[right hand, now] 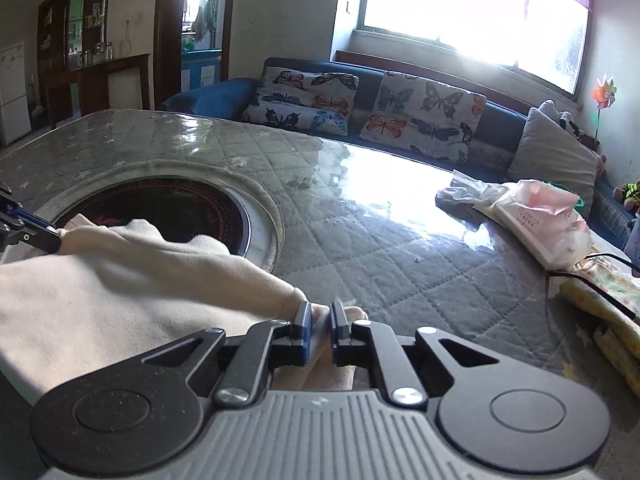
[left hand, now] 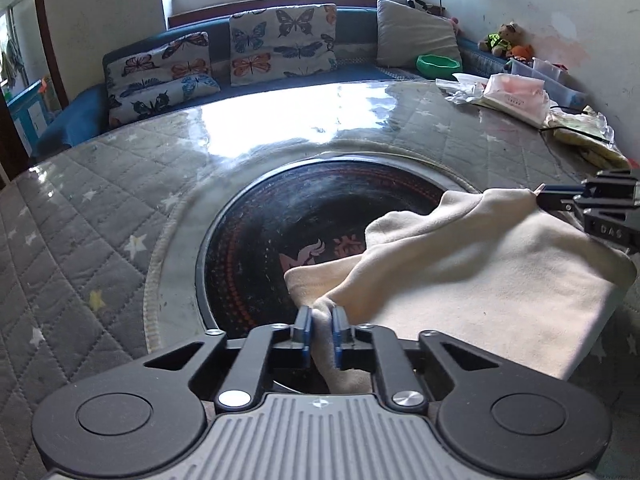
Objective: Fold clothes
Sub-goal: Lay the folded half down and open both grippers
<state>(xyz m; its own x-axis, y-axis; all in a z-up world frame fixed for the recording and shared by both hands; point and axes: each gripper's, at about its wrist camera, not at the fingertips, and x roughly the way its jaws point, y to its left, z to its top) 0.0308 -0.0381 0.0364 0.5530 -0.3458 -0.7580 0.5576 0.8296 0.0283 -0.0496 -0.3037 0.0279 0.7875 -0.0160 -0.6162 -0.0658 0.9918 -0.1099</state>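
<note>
A cream garment (left hand: 492, 276) lies on the table, partly over the dark round plate (left hand: 280, 232) set in the table top. My left gripper (left hand: 321, 318) is shut on a bunched corner of the garment at its near left. In the left wrist view the right gripper (left hand: 540, 196) pinches another corner at the far right edge. In the right wrist view my right gripper (right hand: 320, 318) is shut on a fold of the cream garment (right hand: 120, 292), and the left gripper (right hand: 56, 238) holds the cloth at the far left.
The table wears a grey quilted star cover (left hand: 80, 208) under glossy plastic. Tissue packs and bags (right hand: 536, 220) and a yellow patterned cloth (right hand: 608, 304) crowd the right side. A blue sofa with butterfly cushions (left hand: 280, 40) runs behind the table.
</note>
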